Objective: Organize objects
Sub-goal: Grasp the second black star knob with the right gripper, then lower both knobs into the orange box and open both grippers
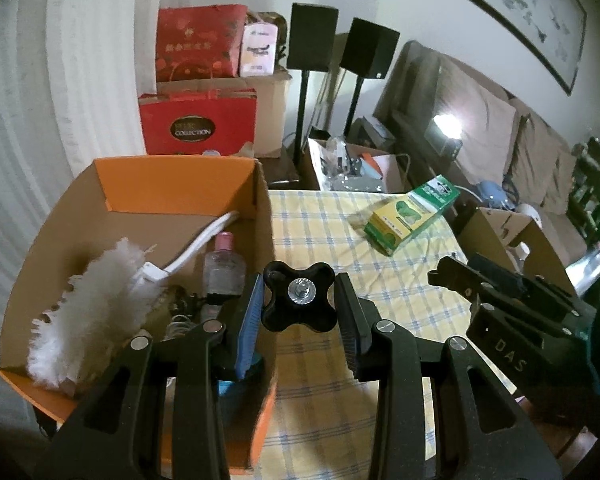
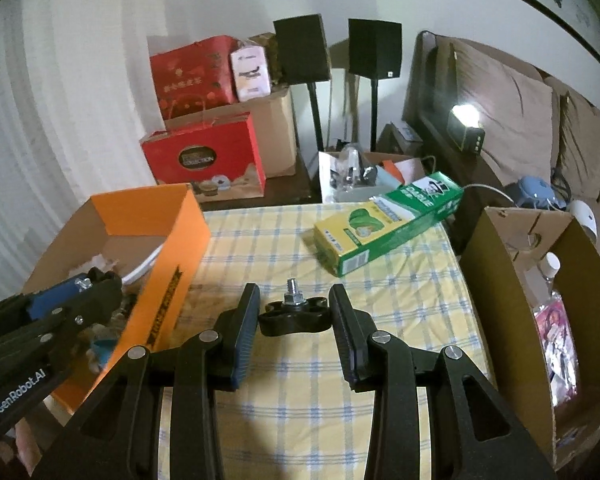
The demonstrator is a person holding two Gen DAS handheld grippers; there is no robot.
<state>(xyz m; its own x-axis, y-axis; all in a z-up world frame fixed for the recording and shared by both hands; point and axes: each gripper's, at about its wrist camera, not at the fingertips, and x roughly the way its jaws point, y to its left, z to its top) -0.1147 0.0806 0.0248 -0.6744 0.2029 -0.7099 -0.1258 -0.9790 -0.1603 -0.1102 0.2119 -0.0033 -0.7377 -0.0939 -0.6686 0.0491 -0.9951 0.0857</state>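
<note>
Through the left wrist camera we see our left gripper (image 1: 299,310) clamped on a black star knob (image 1: 299,296), its blue-padded fingers (image 1: 247,322) pressing the knob's lobes and its bolt end facing the lens; the knob hangs above the edge where the orange cardboard box (image 1: 172,184) meets the yellow checked tablecloth (image 1: 320,232); inside the box lie a white feather duster (image 1: 88,308) and a clear bottle with a pink cap (image 1: 224,268); a green and yellow carton (image 1: 410,214) lies farther out on the cloth, well apart; our right gripper (image 1: 464,280) reaches in from the right, and we cannot tell how its jaws stand here. Through the right wrist camera our right gripper (image 2: 294,316) is closed on a second star knob (image 2: 294,316), bolt pointing up, over the tablecloth (image 2: 280,240); the carton (image 2: 384,224) lies beyond; a brown cardboard box (image 2: 500,280) stands to the right, the orange box (image 2: 160,216) to the left with our left gripper (image 2: 88,284) above it.
</note>
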